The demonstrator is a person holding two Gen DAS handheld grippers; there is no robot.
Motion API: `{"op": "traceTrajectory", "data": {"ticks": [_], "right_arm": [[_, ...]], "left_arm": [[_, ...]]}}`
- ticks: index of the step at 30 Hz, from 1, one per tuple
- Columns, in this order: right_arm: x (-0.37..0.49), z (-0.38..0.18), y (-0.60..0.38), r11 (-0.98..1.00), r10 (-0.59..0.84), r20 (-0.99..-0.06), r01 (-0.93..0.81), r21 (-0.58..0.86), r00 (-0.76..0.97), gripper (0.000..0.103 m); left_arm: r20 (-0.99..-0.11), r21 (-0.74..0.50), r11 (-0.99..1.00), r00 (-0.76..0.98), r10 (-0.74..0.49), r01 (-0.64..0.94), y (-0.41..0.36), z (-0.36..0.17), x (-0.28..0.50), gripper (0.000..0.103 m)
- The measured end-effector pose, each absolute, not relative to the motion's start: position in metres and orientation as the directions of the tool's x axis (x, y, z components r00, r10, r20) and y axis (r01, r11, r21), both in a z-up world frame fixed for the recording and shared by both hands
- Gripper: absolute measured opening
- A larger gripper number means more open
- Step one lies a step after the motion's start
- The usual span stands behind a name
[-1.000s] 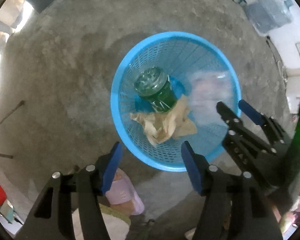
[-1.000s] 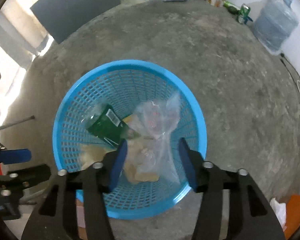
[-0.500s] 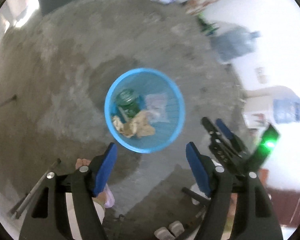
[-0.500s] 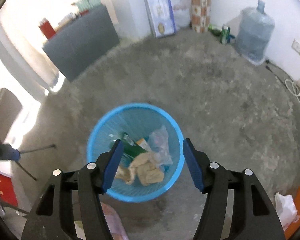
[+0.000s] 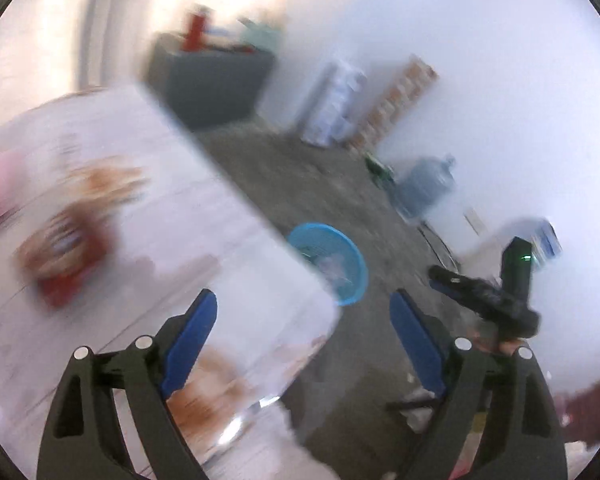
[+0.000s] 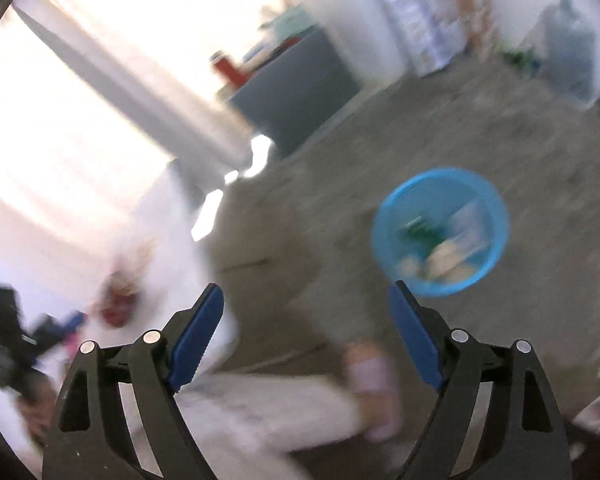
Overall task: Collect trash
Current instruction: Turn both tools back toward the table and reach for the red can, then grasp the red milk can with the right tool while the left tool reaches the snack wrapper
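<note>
With both sets of fingers spread empty, you turn from the round blue mesh basket [image 6: 440, 232] toward the red-and-white wrapper [image 5: 64, 252] left of your left gripper [image 5: 304, 344]; reach there next.

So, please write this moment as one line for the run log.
left tongs: open, empty | right tongs: open, empty | blue basket: on floor, holds trash | white table: red packet | view: blurred

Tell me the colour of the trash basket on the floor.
The basket is light blue, clearest in the right wrist view.
</note>
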State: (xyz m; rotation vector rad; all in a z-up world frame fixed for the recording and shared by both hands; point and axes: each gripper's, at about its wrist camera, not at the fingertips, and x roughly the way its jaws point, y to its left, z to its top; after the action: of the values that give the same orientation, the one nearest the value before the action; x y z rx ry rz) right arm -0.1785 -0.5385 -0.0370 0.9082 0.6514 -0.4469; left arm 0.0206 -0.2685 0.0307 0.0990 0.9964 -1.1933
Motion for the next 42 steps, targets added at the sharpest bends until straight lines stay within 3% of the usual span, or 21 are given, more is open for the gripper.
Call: {"op": "traceTrajectory", "data": {"ticks": [5, 14, 20, 29, 36, 42], "right_arm": [[-0.125, -0.019, -0.496, 0.563, 0.081, -0.630, 0.487, 0.668, 0.772, 0.080], [0.006, 0.000, -0.413, 0.615, 0.265, -0.640, 0.385, 0.688, 0.721, 0.083], [0.064, -0.027, -0.385, 0.478, 0.351, -0.652, 0.471, 0.742, 0.672, 0.083], [0.117, -0.057, -0.382, 0.300, 0.348, -0.681, 0.612, 0.732, 0.644, 0.083], [0.146, -0.069, -0.379, 0.323, 0.309, -0.745, 0.671, 0.667, 0.592, 0.083], [0.170, -0.071, -0.377, 0.390, 0.252, -0.782, 0.679, 0.622, 0.571, 0.072]], "left_arm": [[-0.645, -0.321, 0.598, 0.293, -0.706, 0.734, -0.162, 0.013, 0.026, 0.091], [-0.629, -0.200, 0.810, 0.562, -0.538, 0.551, -0.033, -0.014, 0.052, 0.091], [-0.631, -0.268, 0.845, 0.578, -0.517, 0.463, 0.014, -0.027, 0.074, 0.091], [-0.637, -0.296, 0.840, 0.561, -0.529, 0.455, 0.022, -0.038, 0.085, 0.091], [-0.635, -0.311, 0.842, 0.563, -0.529, 0.440, 0.028, -0.040, 0.095, 0.091], [-0.647, -0.311, 0.852, 0.563, -0.514, 0.421, 0.033, -0.044, 0.100, 0.091]]}}
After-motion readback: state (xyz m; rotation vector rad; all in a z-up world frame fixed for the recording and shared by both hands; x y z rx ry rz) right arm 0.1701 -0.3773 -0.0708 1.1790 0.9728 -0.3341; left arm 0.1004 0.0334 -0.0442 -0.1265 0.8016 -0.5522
